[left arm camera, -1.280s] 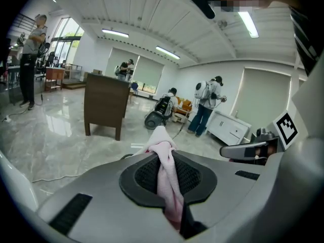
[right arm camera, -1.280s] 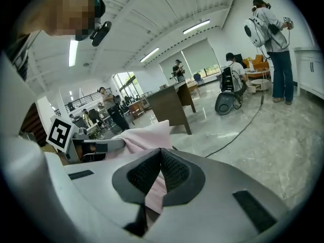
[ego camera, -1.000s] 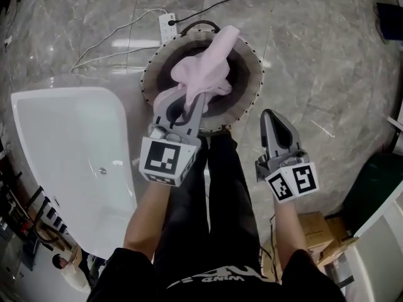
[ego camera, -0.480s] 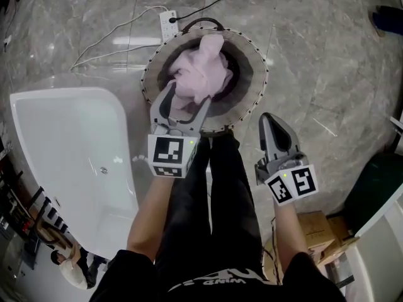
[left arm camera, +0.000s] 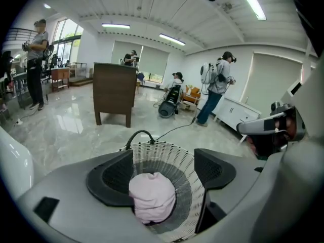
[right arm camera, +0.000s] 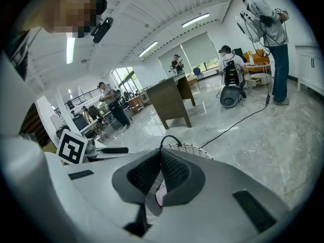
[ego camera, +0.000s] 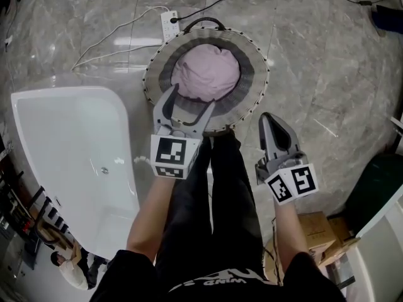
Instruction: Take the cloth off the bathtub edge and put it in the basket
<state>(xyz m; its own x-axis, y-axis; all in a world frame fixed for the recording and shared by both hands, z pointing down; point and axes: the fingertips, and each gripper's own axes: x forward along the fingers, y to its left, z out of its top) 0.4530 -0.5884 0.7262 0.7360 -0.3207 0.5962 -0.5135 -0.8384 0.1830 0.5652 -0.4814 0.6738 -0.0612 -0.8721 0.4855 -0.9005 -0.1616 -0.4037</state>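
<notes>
Your left gripper [ego camera: 192, 97] has just swung its jaws wide apart with nothing pinched, and the crumpled pink cloth [ego camera: 206, 74] sits loose inside the round grey-and-white woven basket [ego camera: 255, 74]. Your right gripper [ego camera: 272, 119] is closed, empty. Watch out pulling back: a low jaw could clip the rim and tip it, or snag the cloth out.
</notes>
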